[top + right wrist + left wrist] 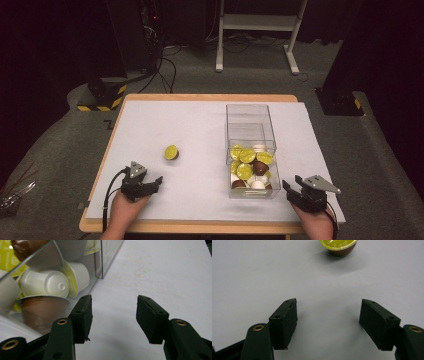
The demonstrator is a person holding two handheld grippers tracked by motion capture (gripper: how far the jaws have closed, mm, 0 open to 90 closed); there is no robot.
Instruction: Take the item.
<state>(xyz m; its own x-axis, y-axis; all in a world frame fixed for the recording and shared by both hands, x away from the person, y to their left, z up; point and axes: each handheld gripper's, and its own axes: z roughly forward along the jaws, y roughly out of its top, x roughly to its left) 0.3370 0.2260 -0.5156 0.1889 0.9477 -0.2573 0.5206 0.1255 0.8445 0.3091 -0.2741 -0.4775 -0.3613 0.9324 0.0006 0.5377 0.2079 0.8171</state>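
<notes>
In the high view, a lone capsule [171, 152] with a yellow-green lid lies on the white table [200, 125], left of a clear box [250, 150] that holds more capsules. The left gripper [156, 182] rests at the near left edge, held by a hand [127, 207]; the capsule sits ahead of it and a little to its right, well apart. The right gripper [287, 186] lies just right of the box's near corner.

In the left gripper view, the jaws stand wide apart with bare table between them and grip nothing. The capsule [339, 246] lies ahead at the top edge, clear of both pads.

In the right gripper view, the jaws are parted and hold nothing. The box [50, 277] wall stands just beside the left jaw, with white and brown capsules behind it.
</notes>
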